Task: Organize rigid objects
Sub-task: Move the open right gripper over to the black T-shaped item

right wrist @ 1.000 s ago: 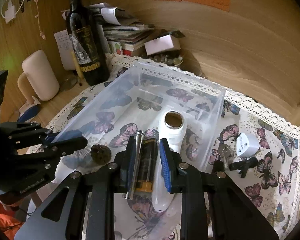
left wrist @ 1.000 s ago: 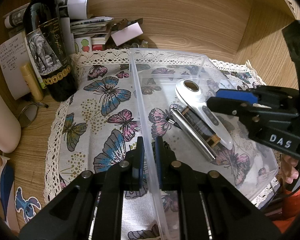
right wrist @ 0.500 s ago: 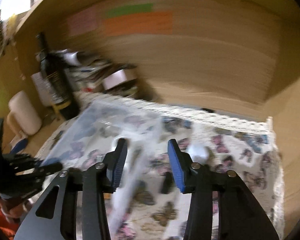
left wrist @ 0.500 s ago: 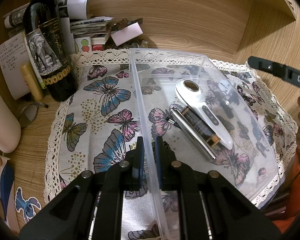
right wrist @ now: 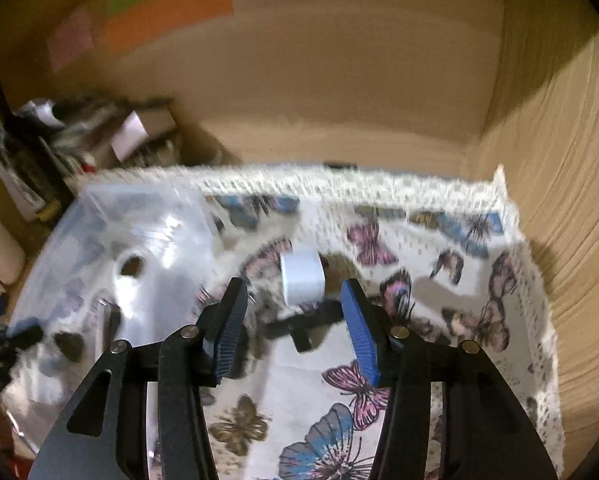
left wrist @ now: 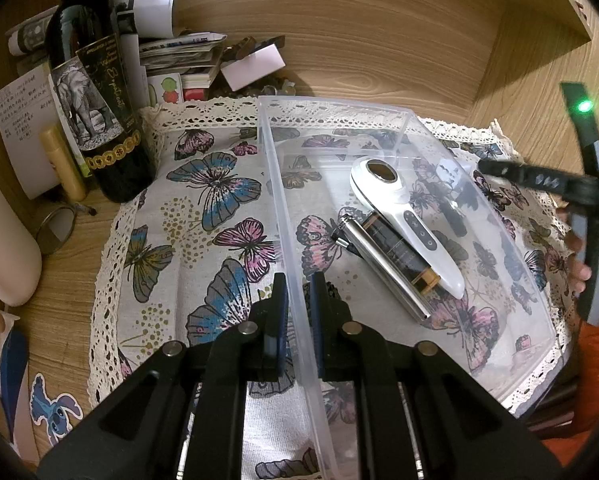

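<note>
Cloth (left wrist: 203, 240): cream with blue, pink and olive butterflies, white lace edge. Bin (left wrist: 295, 240): clear. Handheld device (left wrist: 403, 216): white. Table (left wrist: 63, 280): wood grain. Claw pads (right wrist: 359, 336): blue.

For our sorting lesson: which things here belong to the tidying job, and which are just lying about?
Part of the job:
- clear plastic bin
- white handheld device and metal tube in it
- white adapter, black clip on the cloth

Just lying about:
- wine bottle
- stacked papers
- small mirror
</note>
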A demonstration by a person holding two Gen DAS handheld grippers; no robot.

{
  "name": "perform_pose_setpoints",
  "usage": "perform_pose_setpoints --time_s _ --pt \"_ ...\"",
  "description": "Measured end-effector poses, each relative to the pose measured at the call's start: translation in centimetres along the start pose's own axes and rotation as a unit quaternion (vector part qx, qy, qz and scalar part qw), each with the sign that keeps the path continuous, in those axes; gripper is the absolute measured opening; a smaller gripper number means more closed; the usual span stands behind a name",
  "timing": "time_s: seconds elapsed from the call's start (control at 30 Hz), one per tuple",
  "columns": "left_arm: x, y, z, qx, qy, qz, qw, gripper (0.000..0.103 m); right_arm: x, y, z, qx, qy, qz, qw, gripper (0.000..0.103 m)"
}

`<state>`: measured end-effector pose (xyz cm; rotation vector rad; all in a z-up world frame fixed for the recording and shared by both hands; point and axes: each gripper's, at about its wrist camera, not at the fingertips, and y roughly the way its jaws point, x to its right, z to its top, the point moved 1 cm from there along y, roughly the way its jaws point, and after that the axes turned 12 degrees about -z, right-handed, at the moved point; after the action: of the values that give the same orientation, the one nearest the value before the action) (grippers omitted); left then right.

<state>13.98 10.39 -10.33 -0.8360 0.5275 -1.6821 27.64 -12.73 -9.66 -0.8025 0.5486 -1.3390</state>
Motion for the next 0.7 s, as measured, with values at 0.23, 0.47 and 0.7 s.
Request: perform_pose_setpoints --time_s 0.23,0.47,0.7 --pt "0.0 0.0 0.0 0.0 0.0 0.0 1.0 0.011 0.2 2.7 -1.1 -0.042 0.019 0.008 0.999 0.058" --pt "0.1 0.1 0.0 0.0 -0.002 -0.001 1.0 0.011 -0.7 4.0 -1.7 -0.06 0.014 0.015 0.998 0.045" --pt "0.0 0.0 0.0 0.0 -0.001 -0.001 1.0 0.011 -0.7 3.3 -1.7 -0.049 0.012 0.014 0.999 0.032"
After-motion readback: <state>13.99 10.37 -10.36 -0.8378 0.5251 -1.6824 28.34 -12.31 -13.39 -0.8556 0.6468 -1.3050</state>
